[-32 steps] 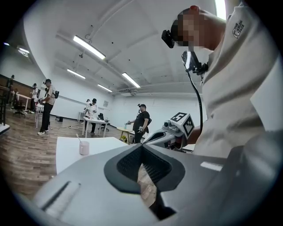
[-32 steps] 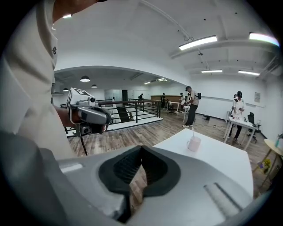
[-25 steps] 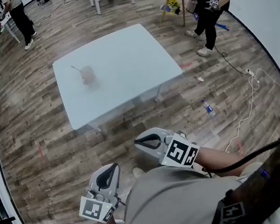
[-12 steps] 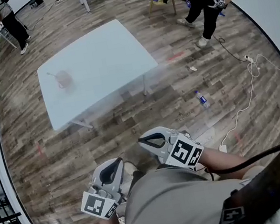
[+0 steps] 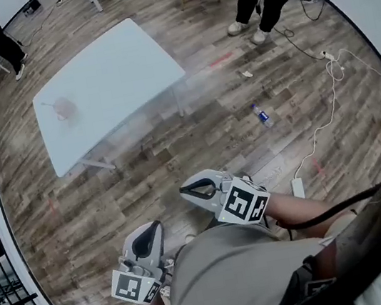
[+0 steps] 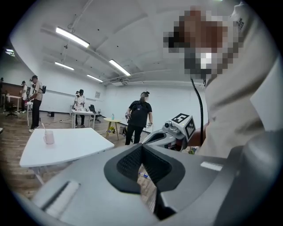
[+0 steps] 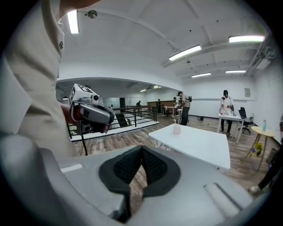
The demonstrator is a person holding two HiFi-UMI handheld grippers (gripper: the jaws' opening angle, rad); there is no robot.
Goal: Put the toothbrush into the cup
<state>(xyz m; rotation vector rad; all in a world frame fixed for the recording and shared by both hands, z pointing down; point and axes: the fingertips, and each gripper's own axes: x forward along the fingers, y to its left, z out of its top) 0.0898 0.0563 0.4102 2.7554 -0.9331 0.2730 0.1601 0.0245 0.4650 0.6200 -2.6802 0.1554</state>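
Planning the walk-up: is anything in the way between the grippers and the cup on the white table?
Nothing visible. Only bare floor separates the left gripper and right gripper, both shut and empty, from the table. The cup, a thin stick jutting from it, stands alone there.

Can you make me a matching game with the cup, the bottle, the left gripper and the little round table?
Things:
1. cup
2. bottle
3. left gripper
4. round table

Place, colour or state:
A. yellow
B. lying on the wooden floor
C. shut, holding nothing
D. standing on the white table

Pairs: 1-D, 2-B, 3-C, 4-A
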